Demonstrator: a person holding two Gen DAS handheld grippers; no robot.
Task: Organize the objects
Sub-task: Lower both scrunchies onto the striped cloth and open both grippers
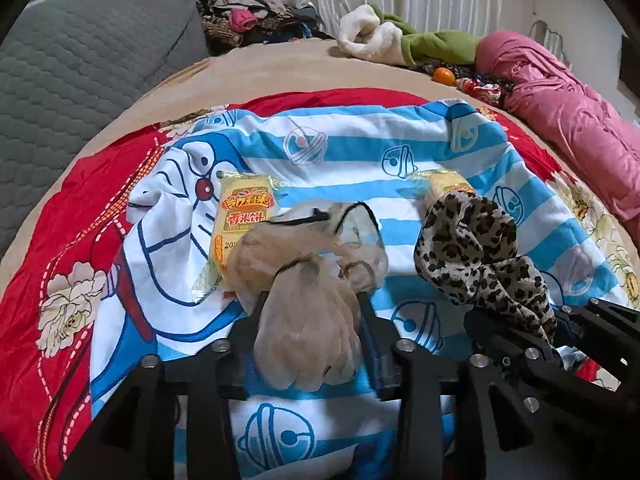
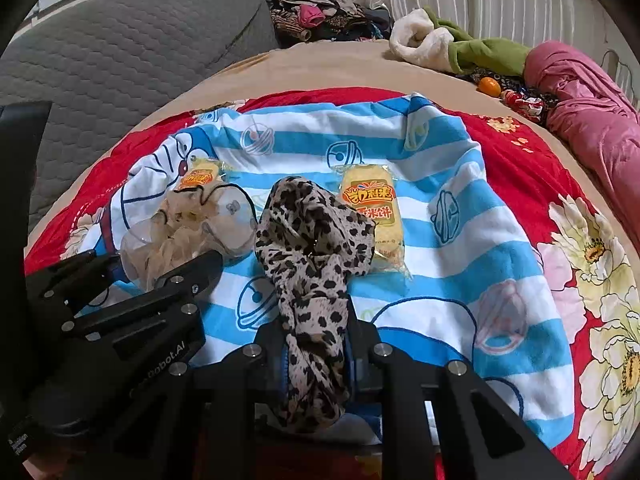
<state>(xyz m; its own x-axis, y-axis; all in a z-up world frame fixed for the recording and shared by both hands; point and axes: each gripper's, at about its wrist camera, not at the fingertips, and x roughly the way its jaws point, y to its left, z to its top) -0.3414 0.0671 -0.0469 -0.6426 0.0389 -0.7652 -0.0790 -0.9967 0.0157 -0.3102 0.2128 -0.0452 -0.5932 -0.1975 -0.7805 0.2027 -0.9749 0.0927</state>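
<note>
While the right tool (image 2: 316, 344) pinches the leopard scarf (image 2: 316, 240) over the striped blanket (image 2: 460, 264) on the bed, the left tool (image 1: 308, 320) stands half open around the beige scarf (image 1: 304, 280), which could snag and drag the snack packet (image 1: 240, 224) it covers

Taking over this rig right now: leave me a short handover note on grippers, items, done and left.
Left gripper: fingers apart around the beige sheer cloth, not pressing it.
Right gripper: shut on the leopard-print cloth.
Both cloths drape onto the blue striped blanket, each partly covering a yellow snack packet.
Done: nothing visibly sorted. Left: place both cloths and both packets.
</note>
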